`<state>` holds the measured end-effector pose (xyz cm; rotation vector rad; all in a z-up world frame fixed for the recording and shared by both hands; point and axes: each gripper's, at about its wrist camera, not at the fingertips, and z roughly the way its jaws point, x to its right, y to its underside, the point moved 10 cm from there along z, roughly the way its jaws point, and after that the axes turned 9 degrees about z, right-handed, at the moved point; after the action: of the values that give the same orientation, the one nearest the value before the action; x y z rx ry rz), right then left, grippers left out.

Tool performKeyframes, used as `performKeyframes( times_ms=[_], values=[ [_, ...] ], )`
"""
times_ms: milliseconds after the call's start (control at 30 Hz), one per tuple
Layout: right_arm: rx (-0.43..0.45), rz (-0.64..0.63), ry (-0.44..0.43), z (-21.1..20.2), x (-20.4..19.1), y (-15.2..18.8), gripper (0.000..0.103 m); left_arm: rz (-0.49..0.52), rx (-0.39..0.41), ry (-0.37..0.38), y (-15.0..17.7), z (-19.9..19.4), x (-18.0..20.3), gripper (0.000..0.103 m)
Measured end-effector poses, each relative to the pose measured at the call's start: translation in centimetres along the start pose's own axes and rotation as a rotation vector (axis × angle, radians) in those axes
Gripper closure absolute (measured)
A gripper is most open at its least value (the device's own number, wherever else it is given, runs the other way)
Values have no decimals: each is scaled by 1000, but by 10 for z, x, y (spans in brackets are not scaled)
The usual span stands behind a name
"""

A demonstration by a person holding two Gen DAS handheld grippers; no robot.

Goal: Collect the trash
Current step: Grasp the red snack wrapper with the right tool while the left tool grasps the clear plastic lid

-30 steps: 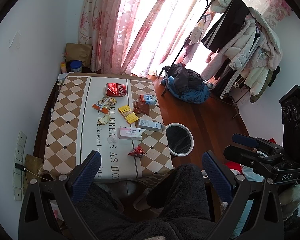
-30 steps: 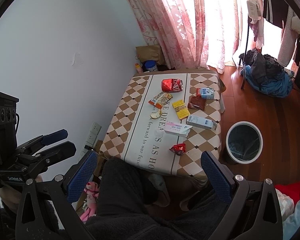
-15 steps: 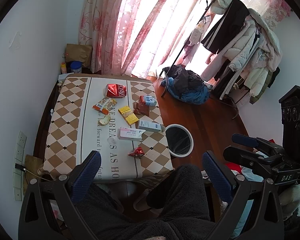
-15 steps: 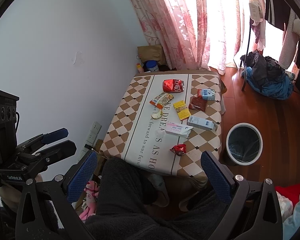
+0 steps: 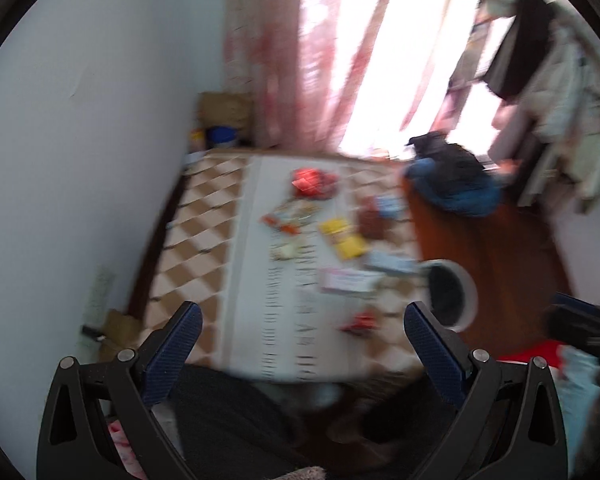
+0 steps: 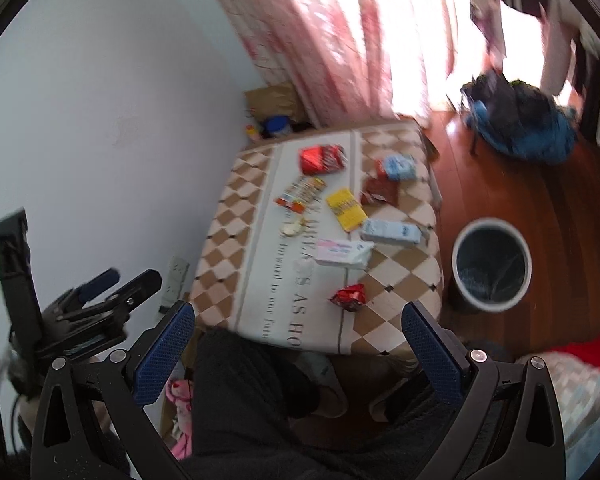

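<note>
Several pieces of trash lie on a low table with a checked cloth (image 6: 228, 248): a crushed red can (image 6: 322, 158), a yellow packet (image 6: 345, 209), a white-and-pink pack (image 6: 342, 253), a blue-and-white carton (image 6: 391, 232) and a crumpled red wrapper (image 6: 349, 297). A round white bin (image 6: 491, 266) stands on the floor right of the table. My left gripper (image 5: 302, 320) and right gripper (image 6: 299, 320) are both open, empty and held high above the table's near edge. The left wrist view is blurred; the red wrapper (image 5: 360, 323) and the bin (image 5: 452, 296) show in it.
The person's dark-clothed legs (image 6: 252, 400) fill the space below the grippers. A pile of dark and blue clothes (image 6: 520, 124) lies on the wooden floor by the pink curtain (image 6: 320, 32). A white wall (image 6: 100, 120) runs along the table's left side.
Both grippers have moved forward and nearer the table, so the trash and bin look larger. The views are now motion-blurred. Both grippers remain open.
</note>
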<state>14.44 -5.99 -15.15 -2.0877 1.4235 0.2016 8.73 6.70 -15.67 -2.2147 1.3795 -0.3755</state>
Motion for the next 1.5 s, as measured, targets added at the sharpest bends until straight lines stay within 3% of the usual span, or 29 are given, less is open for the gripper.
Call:
performKeyframes(
  times_ms=[200, 367, 600, 733, 867, 1033, 1200, 1500],
  values=[
    [-134, 137, 96, 120, 59, 15, 0, -48, -160, -142, 45, 113, -26, 0],
    [-280, 189, 145, 228, 87, 46, 6, -41, -290, -127, 95, 190, -30, 0],
    [-344, 171, 214, 296, 95, 65, 20, -35, -376, -92, 121, 248, -29, 0],
    [-355, 163, 225, 312, 95, 70, 36, -31, -391, -87, 125, 257, -31, 0],
    [-318, 112, 216, 313, 87, 67, 77, -22, -392, -86, 126, 257, -33, 0],
    [-283, 114, 214, 302, 98, 58, 85, 23, -342, -83, 109, 251, -28, 0],
    [-251, 155, 192, 280, 117, 48, 88, 56, -290, -18, 87, 249, -10, 0],
    [-225, 200, 210, 267, 148, 31, 90, 128, -277, 69, 52, 279, 26, 2]
  ],
)
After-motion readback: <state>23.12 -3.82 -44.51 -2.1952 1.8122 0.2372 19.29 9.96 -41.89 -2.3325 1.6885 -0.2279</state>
